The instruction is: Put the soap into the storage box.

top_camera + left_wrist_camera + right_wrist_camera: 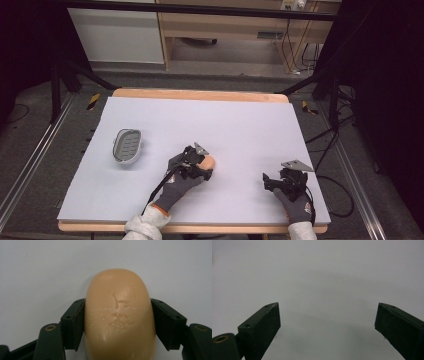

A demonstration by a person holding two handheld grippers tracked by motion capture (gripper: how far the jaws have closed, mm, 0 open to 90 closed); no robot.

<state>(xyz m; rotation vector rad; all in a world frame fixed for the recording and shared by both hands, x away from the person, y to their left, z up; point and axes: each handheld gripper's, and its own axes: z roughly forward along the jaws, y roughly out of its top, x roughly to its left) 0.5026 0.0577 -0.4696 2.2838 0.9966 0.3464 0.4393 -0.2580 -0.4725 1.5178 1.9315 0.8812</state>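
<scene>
Near the table's centre, a bit toward 6 o'clock, the left gripper [204, 167] is closing on a peach-coloured soap bar [208, 162]. From the left gripper view, the soap [120, 317] is sitting squarely between the two black jaws, w/ each jaw pressing flat against one long side; its rounded far end is sticking out past the jaw tips toward 12 o'clock. Some stamped marks are showing on its top, too scuffed to read. The bar is lying on the pale mat [210, 120], not lifted as far as I can tell. The gloved left hand [176, 187] is coming in from approx 7 o'clock.

At approx 9 o'clock from the soap, well apart from it, a grey soap dish [127, 146] w/ a slotted floor is lying on the mat, nothing in it.

At approx 3 o'clock from the soap, also well apart, the right gripper [270, 181] is resting low near the mat's 5 o'clock corner, held by the gloved right hand [296, 200]. From the right gripper view its jaws are standing wide apart w/ bare mat [324, 290] between them; it's gripping nothing.

Count: 1 soap, 1 dish, 2 grippers, 2 gloved hands, 1 mat on 1 wooden table [200, 94].
</scene>
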